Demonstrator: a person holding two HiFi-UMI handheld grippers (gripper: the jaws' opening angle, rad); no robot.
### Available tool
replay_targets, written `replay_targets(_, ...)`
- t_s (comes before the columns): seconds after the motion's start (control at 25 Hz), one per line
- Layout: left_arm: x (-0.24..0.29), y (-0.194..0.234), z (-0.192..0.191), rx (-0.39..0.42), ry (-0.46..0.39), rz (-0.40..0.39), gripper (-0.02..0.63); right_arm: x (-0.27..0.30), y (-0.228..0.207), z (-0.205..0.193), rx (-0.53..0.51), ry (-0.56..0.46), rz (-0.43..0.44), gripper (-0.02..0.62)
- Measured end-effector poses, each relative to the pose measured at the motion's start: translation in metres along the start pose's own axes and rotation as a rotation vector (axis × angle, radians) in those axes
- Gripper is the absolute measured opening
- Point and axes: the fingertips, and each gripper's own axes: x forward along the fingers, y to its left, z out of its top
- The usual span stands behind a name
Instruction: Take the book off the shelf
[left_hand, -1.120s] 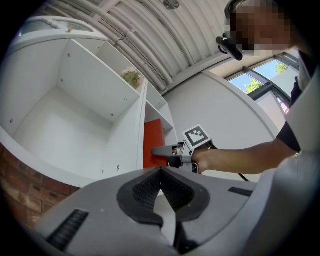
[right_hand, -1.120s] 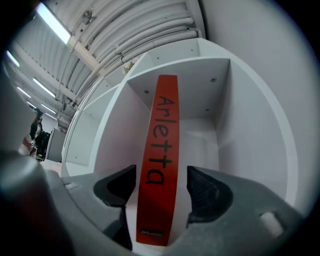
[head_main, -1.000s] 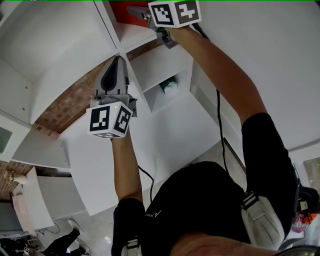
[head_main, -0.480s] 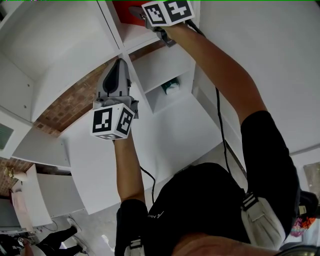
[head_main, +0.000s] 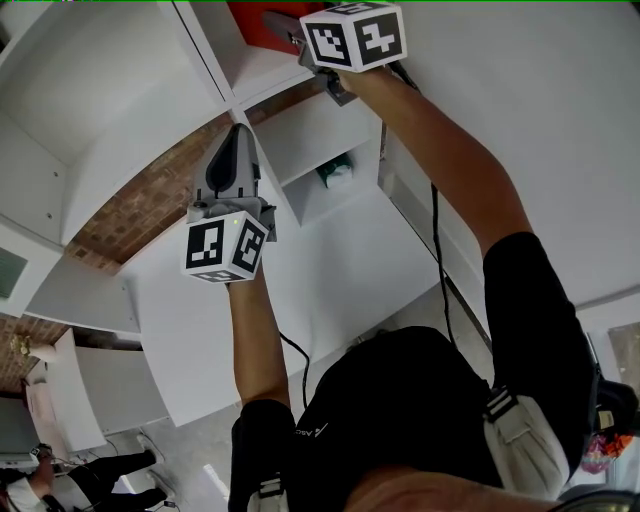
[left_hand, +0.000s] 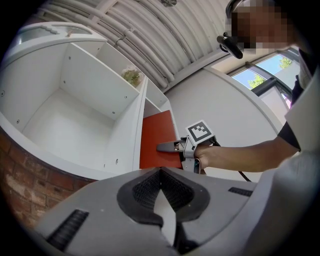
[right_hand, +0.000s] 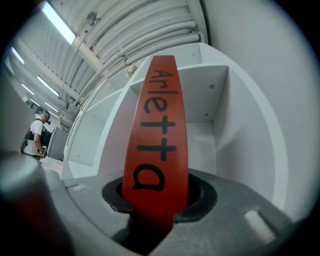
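Note:
A red book (right_hand: 157, 125) with black lettering on its spine stands upright in an upper cubby of the white shelf unit (head_main: 215, 70). My right gripper (right_hand: 155, 195) reaches into that cubby, its jaws closing on the lower spine, which fills the gap between them. The head view shows this gripper (head_main: 282, 22) at the top edge against the book (head_main: 258, 18). From the left gripper view the book (left_hand: 157, 140) shows with the right gripper (left_hand: 164, 147) on its front edge. My left gripper (head_main: 237, 135) hangs lower, at the shelf's divider, shut and holding nothing.
The cubbies around the book's are bare white boxes (left_hand: 75, 115). A teal thing (head_main: 338, 172) lies in a lower cubby. Brick wall (head_main: 140, 205) shows behind the unit. A small plant (left_hand: 131, 76) sits on top. A person (right_hand: 36, 132) stands far off to the left.
The right gripper's marker cube has shifted slightly to the right at the book. The left gripper has stayed about where it was.

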Motion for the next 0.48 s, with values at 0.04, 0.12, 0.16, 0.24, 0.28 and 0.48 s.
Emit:
replay_targets(0.04, 0.001, -0.003, -0.001, 0.001, 0.002, -0.002, -0.003, -0.007, 0.000, 0.003, 0.003, -0.015, 0.004, 0.156)
replay_targets(0.12, 0.002, -0.009, -0.001, 0.006, 0.004, -0.008, -0.003, -0.023, 0.000, 0.008, 0.011, -0.042, 0.014, 0.156)
replay_targets(0.16, 0.003, -0.012, 0.000, 0.010, 0.003, -0.010, -0.003, -0.032, 0.000, 0.011, 0.015, -0.056, 0.021, 0.156)
replay_targets(0.24, 0.004, -0.017, 0.002, 0.021, -0.002, -0.012, -0.003, -0.050, 0.002, 0.016, 0.017, -0.086, 0.033, 0.156)
replay_targets(0.28, 0.004, -0.019, 0.004, 0.025, -0.006, -0.011, -0.003, -0.060, 0.002, 0.018, 0.016, -0.101, 0.039, 0.156)
replay_targets(0.48, 0.005, -0.029, 0.013, 0.048, -0.027, -0.005, -0.003, -0.111, 0.009, 0.022, 0.001, -0.170, 0.056, 0.156)
